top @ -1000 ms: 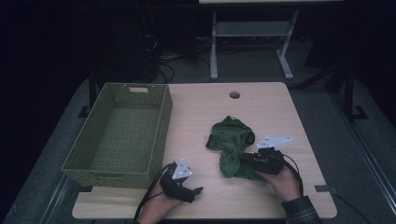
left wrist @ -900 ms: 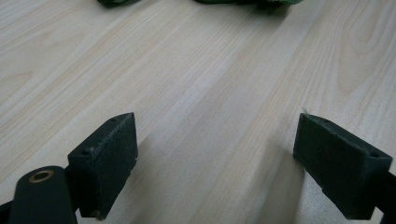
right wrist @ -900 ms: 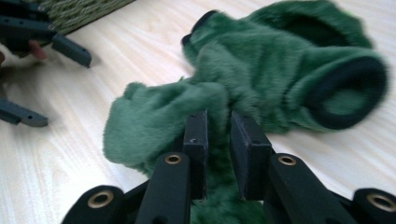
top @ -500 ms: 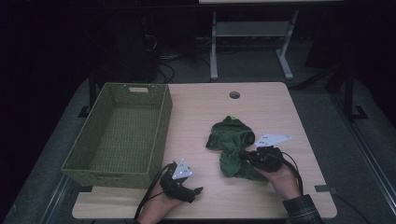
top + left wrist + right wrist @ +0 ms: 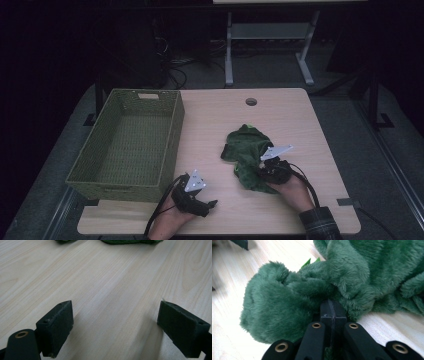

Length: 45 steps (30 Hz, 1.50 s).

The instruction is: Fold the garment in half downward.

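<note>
Lying crumpled, fluffy dark-green cloth, pinched in closed right tongs; left tongs wide open, empty.

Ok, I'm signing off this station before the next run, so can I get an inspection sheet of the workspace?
Surface: light wooden table, with a round hole near the far edge.
Job's things: crumpled green fleece cloth right of centre; green woven basket at left, nothing in it.
Clutter: nothing seen.
Grippers: right gripper shut on the cloth's near edge; left gripper open over bare wood.
Cables: one trails from each gripper; more on the floor behind.
Surroundings: dark room, grey floor, a metal frame beyond the table.
</note>
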Available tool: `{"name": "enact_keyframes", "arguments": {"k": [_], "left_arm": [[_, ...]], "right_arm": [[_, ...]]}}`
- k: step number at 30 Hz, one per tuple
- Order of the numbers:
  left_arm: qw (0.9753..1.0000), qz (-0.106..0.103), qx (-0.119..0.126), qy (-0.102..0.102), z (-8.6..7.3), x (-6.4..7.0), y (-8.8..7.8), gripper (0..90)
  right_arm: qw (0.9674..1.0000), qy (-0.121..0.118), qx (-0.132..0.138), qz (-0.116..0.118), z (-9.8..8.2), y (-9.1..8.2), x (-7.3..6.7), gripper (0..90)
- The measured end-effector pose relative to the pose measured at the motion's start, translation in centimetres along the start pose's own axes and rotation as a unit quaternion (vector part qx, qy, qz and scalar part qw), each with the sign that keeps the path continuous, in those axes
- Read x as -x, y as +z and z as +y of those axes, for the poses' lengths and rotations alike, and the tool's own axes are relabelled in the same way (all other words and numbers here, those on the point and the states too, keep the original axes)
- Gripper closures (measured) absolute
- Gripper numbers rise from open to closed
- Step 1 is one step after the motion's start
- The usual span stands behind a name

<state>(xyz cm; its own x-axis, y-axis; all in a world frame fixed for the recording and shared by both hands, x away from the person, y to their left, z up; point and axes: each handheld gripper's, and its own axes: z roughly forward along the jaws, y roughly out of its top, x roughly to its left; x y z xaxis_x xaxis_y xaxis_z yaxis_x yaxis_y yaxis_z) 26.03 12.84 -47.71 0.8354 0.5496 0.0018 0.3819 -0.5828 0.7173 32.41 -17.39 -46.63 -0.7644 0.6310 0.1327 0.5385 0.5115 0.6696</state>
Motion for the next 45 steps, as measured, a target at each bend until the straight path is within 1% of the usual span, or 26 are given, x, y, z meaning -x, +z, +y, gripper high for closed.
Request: {"name": "enact_keyframes", "arguments": {"k": [1,2,4,5,7,9,10,12,13,15,16,17,18,19,20,21,22,24,27,31,33,37,39,41,42,45], "left_arm": [[1.0,0.0,0.0,0.0,0.0,0.0,0.0,12.6],[1.0,0.0,0.0,0.0,0.0,0.0,0.0,12.6],[1.0,0.0,0.0,0.0,0.0,0.0,0.0,12.6],[1.0,0.001,0.001,0.0,0.0,0.0,0.0,12.6],[1.0,0.001,0.001,0.0,0.0,0.0,0.0,12.6],[1.0,0.001,0.0,0.001,0.0,0.0,0.0,12.6],[1.0,0.001,0.0,0.001,0.0,0.0,0.0,12.6],[1.0,0.0,0.0,-0.001,0.0,0.0,0.0,12.6],[1.0,0.0,0.0,-0.001,0.0,0.0,0.0,12.6],[1.0,0.0,0.0,-0.001,0.0,0.0,0.0,12.7],[1.0,0.001,0.0,-0.001,0.0,0.0,0.0,12.7],[1.0,0.001,0.0,-0.002,0.0,0.0,0.0,12.7],[1.0,0.002,0.0,-0.002,0.0,0.0,0.0,12.7],[1.0,0.001,0.0,-0.002,0.0,0.0,0.0,12.6],[1.0,0.001,0.0,-0.002,0.0,0.0,0.0,12.5],[1.0,0.001,0.0,-0.002,0.0,0.0,0.0,12.4],[1.0,0.001,0.0,-0.002,0.0,0.0,0.0,12.4],[1.0,0.001,0.0,-0.002,0.0,0.0,0.0,12.4],[1.0,0.001,0.0,-0.002,0.0,0.0,0.0,12.4],[1.0,-0.001,0.0,-0.001,0.0,0.0,0.0,12.3],[1.0,-0.001,0.0,0.0,0.0,0.0,0.0,12.3],[1.0,-0.001,0.0,0.001,0.0,0.0,0.0,12.3],[1.0,-0.001,0.0,0.0,0.0,0.0,0.0,12.4],[1.0,-0.001,0.0,0.001,0.0,0.0,0.0,12.4],[1.0,-0.001,0.0,0.001,0.0,0.0,0.0,12.4],[1.0,-0.001,0.0,0.001,0.0,0.0,0.0,12.3]], "right_arm": [[1.0,-0.006,0.0,-0.001,0.0,0.0,0.0,89.9],[1.0,-0.006,-0.001,-0.004,0.0,-0.1,-0.1,89.8],[0.9998,-0.012,0.009,-0.009,0.1,-0.6,-0.1,87.7],[0.9998,-0.01,0.014,-0.011,0.1,-0.9,-0.1,85.8],[0.9992,-0.003,0.034,-0.019,0.1,-1.9,-0.2,82.1],[0.9987,-0.004,0.042,-0.026,0.0,-2.8,-0.1,80.4],[0.9985,-0.002,0.048,-0.028,-0.2,-3.1,0.0,77.8],[0.9983,0.012,0.053,-0.018,-0.4,-3.8,0.4,76.5],[0.9981,0.02,0.058,-0.01,-0.6,-4.3,0.6,74.2],[0.998,0.026,0.058,-0.009,-0.9,-5.1,0.8,70.1],[0.9978,0.03,0.058,-0.008,-1.3,-5.6,0.9,69.5],[0.9977,0.028,0.061,-0.008,-1.5,-6.0,1.1,68.4],[0.9976,0.03,0.061,-0.012,-1.7,-6.3,1.1,65.8],[0.9974,0.025,0.065,-0.017,-2.1,-6.8,1.2,64.8],[0.9969,0.031,0.072,-0.015,-2.5,-7.2,1.2,63.8],[0.9967,0.035,0.072,-0.016,-3.0,-7.7,1.4,63.8],[0.9964,0.035,0.074,-0.023,-3.4,-8.0,1.5,63.7],[0.9958,0.042,0.077,-0.026,-4.4,-8.7,1.6,62.7],[0.9956,0.041,0.075,-0.039,-5.7,-9.5,1.6,61.5],[0.9956,0.04,0.067,-0.052,-7.3,-10.0,1.4,60.0],[0.9959,0.044,0.061,-0.05,-8.3,-10.2,1.2,59.4],[0.9967,0.047,0.048,-0.045,-9.5,-10.1,0.8,59.3],[0.9969,0.052,0.044,-0.041,-9.9,-10.0,0.5,59.3],[0.9973,0.049,0.039,-0.037,-10.3,-9.8,0.2,59.3],[0.9973,0.054,0.035,-0.035,-10.3,-9.7,0.1,59.2],[0.9973,0.058,0.033,-0.03,-10.4,-9.5,0.1,59.1]]}}
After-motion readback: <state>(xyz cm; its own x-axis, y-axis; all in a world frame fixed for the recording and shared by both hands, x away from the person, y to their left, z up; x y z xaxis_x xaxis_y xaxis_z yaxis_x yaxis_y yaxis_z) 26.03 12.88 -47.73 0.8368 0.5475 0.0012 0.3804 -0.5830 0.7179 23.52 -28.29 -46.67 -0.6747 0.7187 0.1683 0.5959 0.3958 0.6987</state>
